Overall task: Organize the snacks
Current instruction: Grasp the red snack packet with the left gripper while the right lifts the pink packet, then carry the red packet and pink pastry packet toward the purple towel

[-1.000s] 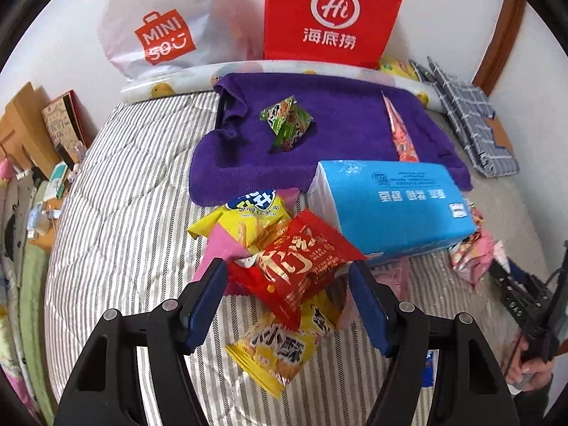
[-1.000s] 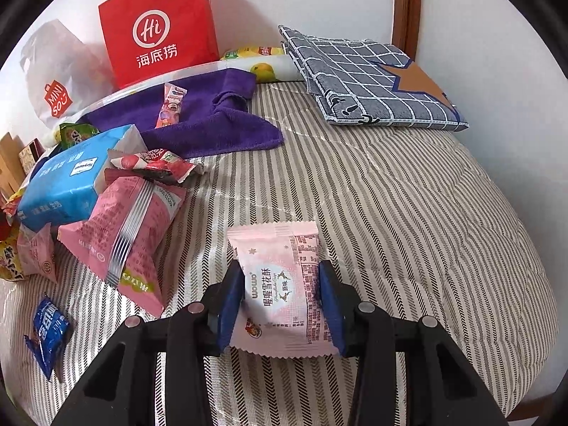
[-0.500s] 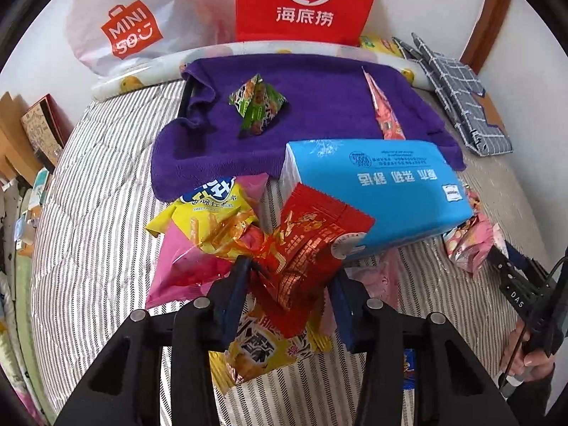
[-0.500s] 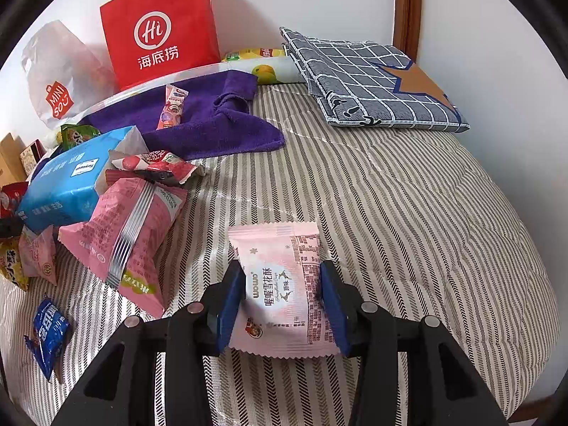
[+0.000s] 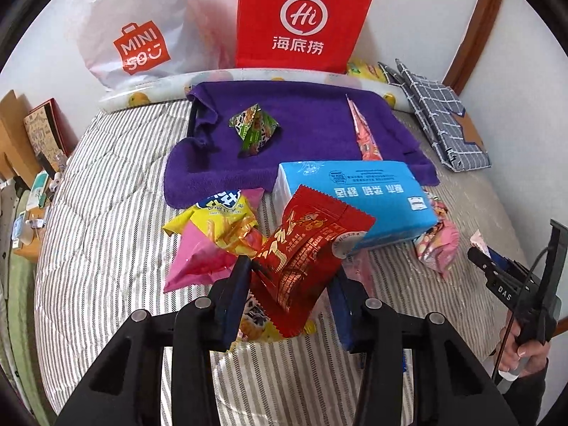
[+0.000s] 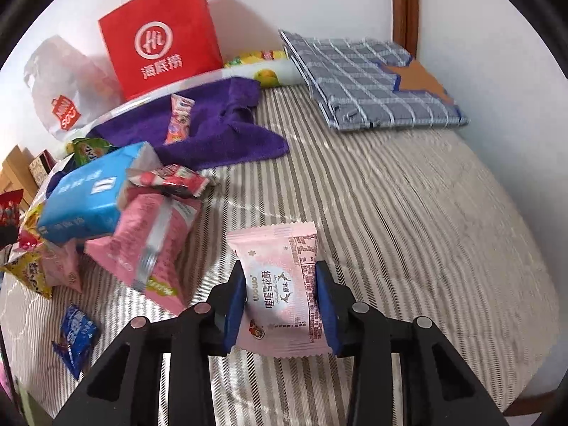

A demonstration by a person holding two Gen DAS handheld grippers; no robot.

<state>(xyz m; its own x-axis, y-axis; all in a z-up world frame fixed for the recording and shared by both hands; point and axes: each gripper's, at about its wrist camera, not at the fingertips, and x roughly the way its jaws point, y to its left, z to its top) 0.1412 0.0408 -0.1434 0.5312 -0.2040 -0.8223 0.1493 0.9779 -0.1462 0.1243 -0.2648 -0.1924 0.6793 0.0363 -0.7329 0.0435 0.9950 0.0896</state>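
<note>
My left gripper (image 5: 289,284) is shut on a red snack packet (image 5: 305,259) and holds it above the striped bed, over a pile with a yellow packet (image 5: 220,220) and a magenta packet (image 5: 195,262). My right gripper (image 6: 280,294) is shut on a pale pink snack packet (image 6: 280,284), low over the bed. A purple towel (image 5: 301,124) at the back carries a green packet (image 5: 254,129) and a long pink packet (image 5: 365,135). A blue tissue pack (image 5: 355,195) lies in front of the towel.
A red paper bag (image 5: 301,17) and a white Miniso bag (image 5: 131,28) stand at the wall. A folded checked cloth (image 6: 369,81) lies at the back right. More pink packets (image 6: 149,245) and a small blue packet (image 6: 76,337) lie left of my right gripper.
My left gripper closed on the red packet and lifted it off the pile. My right gripper keeps its hold on the pale pink packet and has barely moved.
</note>
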